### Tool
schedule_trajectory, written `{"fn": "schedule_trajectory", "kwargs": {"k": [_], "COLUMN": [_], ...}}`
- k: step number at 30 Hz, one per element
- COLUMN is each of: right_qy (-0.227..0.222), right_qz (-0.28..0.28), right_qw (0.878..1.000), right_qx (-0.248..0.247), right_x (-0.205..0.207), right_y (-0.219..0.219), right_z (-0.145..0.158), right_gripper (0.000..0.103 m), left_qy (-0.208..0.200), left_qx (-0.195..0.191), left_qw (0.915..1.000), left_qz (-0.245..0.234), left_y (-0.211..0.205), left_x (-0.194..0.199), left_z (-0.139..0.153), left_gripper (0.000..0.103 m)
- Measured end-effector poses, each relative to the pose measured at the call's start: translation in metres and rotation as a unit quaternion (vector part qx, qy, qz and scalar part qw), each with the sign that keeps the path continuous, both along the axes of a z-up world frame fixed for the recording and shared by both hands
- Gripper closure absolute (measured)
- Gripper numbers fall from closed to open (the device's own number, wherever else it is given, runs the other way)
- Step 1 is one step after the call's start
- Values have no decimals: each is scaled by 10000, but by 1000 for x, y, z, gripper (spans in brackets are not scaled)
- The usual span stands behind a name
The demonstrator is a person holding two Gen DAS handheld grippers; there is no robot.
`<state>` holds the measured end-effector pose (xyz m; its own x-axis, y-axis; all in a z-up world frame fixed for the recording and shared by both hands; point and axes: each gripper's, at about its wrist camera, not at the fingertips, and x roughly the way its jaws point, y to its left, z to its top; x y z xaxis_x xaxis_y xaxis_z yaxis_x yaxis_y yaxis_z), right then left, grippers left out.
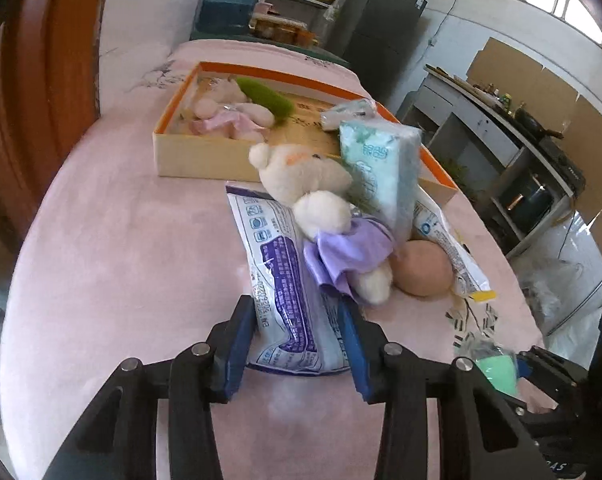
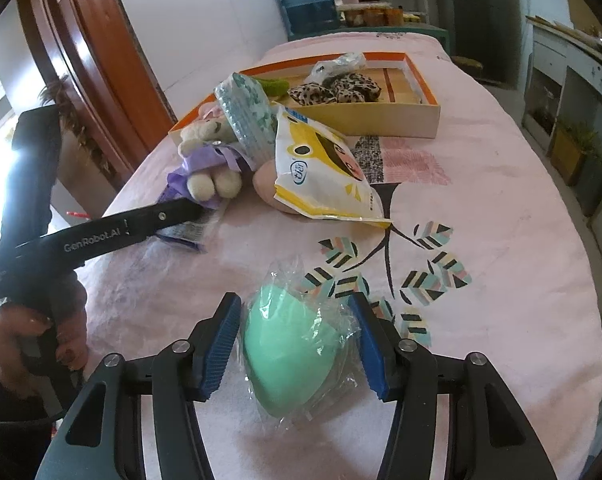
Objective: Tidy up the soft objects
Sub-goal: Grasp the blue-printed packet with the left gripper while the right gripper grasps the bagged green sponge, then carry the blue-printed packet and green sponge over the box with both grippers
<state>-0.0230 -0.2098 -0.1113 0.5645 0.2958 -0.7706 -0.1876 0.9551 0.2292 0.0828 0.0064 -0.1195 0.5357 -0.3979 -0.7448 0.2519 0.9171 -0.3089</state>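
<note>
Near the table's (image 2: 501, 208) front edge, the blue-printed pouch (image 1: 289, 280) is pinched by the left gripper (image 1: 297, 344), while the wrapped green sponge (image 2: 293, 344) is bracketed by the right gripper (image 2: 297, 344), not yet visibly pressed, for boxing (image 2: 429, 120).

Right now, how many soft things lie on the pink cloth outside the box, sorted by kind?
Plush toys: 1, the plush bear
Packets: 2, the purple-printed packet, the yellow packet
Tissue packs: 1, the tissue pack
Sponges: 2, the green sponge, the peach sponge
Total: 6
</note>
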Motion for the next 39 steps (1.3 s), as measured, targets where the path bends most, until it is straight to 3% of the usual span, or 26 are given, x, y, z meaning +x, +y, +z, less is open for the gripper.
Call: {"fn": "schedule_trajectory", "kwargs": {"k": [6,14,21,23,27,31,35,39], "right_qy": [-49,-224,-344,-350,-367,-322,-314,-305], "right_qz": [28,37,96,95,90,75,78,65], "right_qw": [10000,9997,9994,9993,9993,9994,9995,9995], "right_qx": [21,1,15,4,-4,35,31,56], "right_x": [-1,-3,-5,-5,-6,-7,-7,-7], "right_y": [0,1,5,5,6,5,4,3], "right_z": [0,8,15,17,17,16,15,14], "right_gripper": [59,60,60,60,60,60,60,60], "left_qy": [-59,-652,-908,-1185,-1747,-1766,-1163,-857], "left_qx": [-279,-191,-265,24,1284,1422,901,910], "left_qw": [9996,9977,9955,9928,9761,9739,9887,9918], "left_qz": [-51,33,83,143,147,-51,-289,-272], "left_y": [1,0,7,5,-13,-17,-9,-3], "left_x": [-4,-25,-34,-41,-55,-61,-51,-47], "left_z": [2,23,40,49,55,53,47,32], "left_gripper": [82,83,83,83,83,83,83,82]}}
